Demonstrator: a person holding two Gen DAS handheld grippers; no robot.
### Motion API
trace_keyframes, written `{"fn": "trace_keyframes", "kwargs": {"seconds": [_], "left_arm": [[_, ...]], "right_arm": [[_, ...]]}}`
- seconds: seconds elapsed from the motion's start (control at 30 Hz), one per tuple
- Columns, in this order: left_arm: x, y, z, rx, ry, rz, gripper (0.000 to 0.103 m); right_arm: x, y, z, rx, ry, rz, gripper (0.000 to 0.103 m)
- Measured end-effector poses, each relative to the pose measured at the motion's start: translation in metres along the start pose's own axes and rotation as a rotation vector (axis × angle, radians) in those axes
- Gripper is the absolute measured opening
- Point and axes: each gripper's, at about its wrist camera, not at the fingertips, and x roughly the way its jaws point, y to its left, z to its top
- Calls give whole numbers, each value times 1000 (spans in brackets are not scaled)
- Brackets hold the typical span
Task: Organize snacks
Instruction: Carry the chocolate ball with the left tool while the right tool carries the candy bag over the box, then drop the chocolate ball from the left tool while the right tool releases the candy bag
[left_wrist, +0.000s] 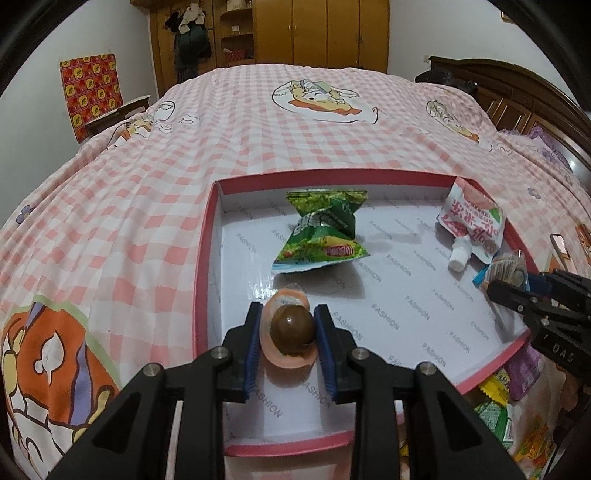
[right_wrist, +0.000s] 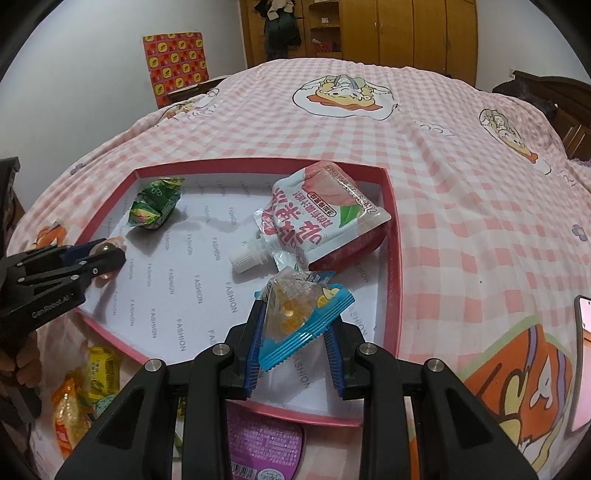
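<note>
Two blue pads of the left gripper (left_wrist: 289, 320) press on a brown ball in a pink wrapper (left_wrist: 291, 332), held low over the near left part of the pink-rimmed box (left_wrist: 207, 236) in the left wrist view; a green packet (left_wrist: 321, 229) lies beyond.

From the right wrist, the right gripper (right_wrist: 295, 325) clamps a blue-edged clear candy packet (right_wrist: 299, 314) above the box floor, just before the peach spout pouch (right_wrist: 314, 221).

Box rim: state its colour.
Pink-red rim on the box, clearest in the right wrist view.
</note>
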Motion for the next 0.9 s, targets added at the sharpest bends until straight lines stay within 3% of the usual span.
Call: {"fn": "trace_keyframes", "kwargs": {"seconds": [0.6,0.7,0.8,0.9], "left_arm": [[3,-4,3,18,-9,24,34],[3,-6,3,24,-8,16,40],[3,-10,3,42,-1,3,52],[2,-14,2,46,3,1,58]], "right_arm": [[7,3,1,-22,-24,-35,31],[7,2,1,-21,-25,-32,31],[6,4,0,-29,-30,-31,33],[5,6,1,-36,-32,-5,40]]}}
